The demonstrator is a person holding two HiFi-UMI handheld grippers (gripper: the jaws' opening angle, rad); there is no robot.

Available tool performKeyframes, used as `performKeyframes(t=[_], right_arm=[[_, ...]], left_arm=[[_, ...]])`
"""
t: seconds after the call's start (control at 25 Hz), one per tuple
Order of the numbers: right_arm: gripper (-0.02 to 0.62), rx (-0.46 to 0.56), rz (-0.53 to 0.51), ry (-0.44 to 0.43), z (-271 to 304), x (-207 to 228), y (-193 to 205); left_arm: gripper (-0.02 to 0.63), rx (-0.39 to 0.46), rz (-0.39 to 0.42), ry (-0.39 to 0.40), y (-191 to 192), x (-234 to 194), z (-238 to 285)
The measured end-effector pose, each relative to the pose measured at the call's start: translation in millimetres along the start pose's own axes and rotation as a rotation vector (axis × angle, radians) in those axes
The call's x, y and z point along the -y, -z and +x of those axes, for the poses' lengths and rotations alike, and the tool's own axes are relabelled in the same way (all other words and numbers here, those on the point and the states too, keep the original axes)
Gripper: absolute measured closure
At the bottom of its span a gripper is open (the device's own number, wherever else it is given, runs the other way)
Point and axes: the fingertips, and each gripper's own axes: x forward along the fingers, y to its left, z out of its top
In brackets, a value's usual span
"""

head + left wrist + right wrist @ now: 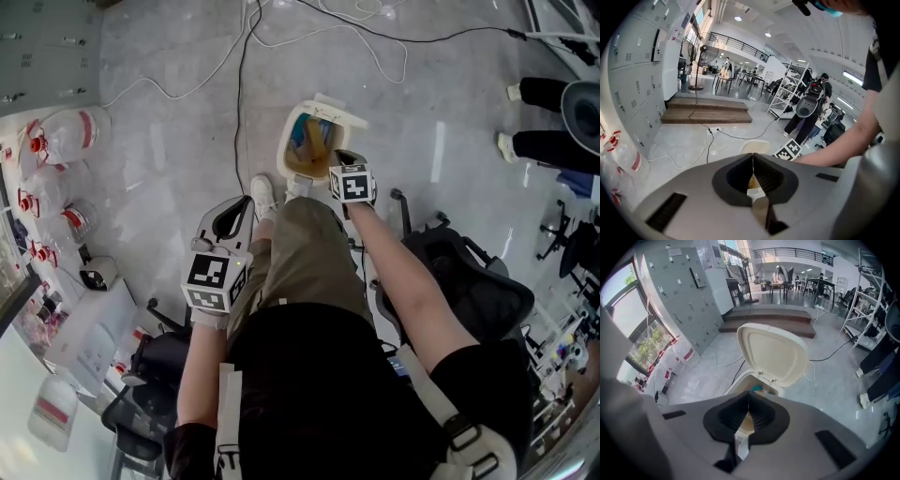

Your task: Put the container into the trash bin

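The cream trash bin [292, 157] stands on the floor in front of my feet, its lid [339, 113] tipped back. A blue and yellow container [307, 139] lies inside it among brownish contents; the right gripper view shows only a teal bit [756, 388] of it past the bin's rim [761, 379], under the raised lid [773, 352]. My right gripper [345, 157] hangs over the bin's near edge, pointing steeply down, shut with nothing in it [749, 398]. My left gripper [231, 217] is lower left of the bin by my shoe, also shut and empty [753, 158].
Large water jugs [67, 133] with red caps line the left side. Black and white cables [239, 84] run over the floor behind the bin. Office chairs [469, 281] stand close on my right and lower left. Another person's legs [553, 94] are at the upper right.
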Motion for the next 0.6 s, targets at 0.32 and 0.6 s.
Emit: performKeyframes(t=[0.32,0.6], right_arm=[[0.578,0.155,-0.002,-0.002,-59.2,-3.8,-36.2],[0.578,0.283,-0.029,-0.003,-120.8,-12.6,-70.7]], left_arm=[[0.595,0.052,0.034,0.035,-23.3,13.0,0.0],[0.596,0.097,0.071,0.076,-48.9,27.3,-1.5]])
